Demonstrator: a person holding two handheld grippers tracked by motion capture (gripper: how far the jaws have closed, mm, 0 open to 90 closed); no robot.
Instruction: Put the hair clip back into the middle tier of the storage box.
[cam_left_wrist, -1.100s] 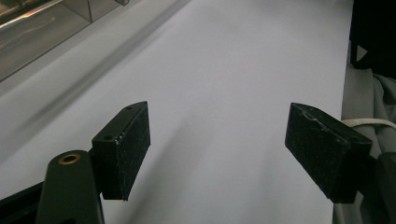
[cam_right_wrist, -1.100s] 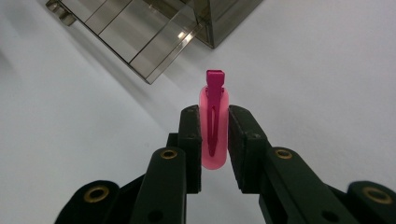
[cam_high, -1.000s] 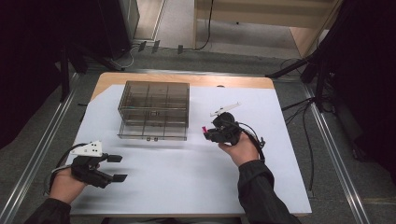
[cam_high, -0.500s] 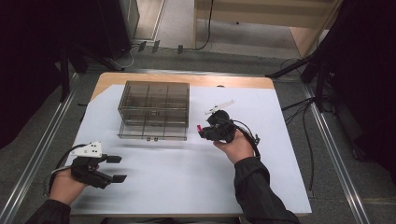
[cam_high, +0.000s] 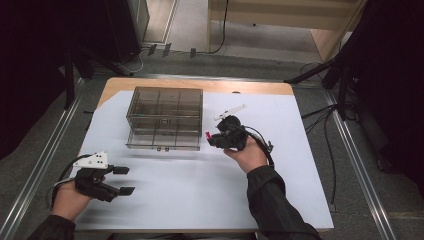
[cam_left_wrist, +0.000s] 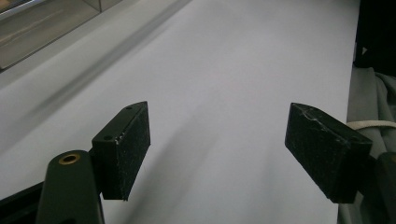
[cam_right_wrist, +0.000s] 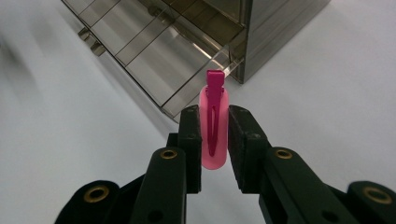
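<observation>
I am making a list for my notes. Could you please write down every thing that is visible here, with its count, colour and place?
Hair clip: one, pink, clamped upright between the right gripper's jaws, close to the drawer box.
Drawer box: one, smoky clear plastic with compartments, at the table's far left middle.
Sheet: one, white, covering most of the table.
Table: one, wooden edge showing at the far side.
Left gripper: one, black, jaws wide apart with nothing between them, near left corner.
Right gripper: one, black, just right of the drawer box.
</observation>
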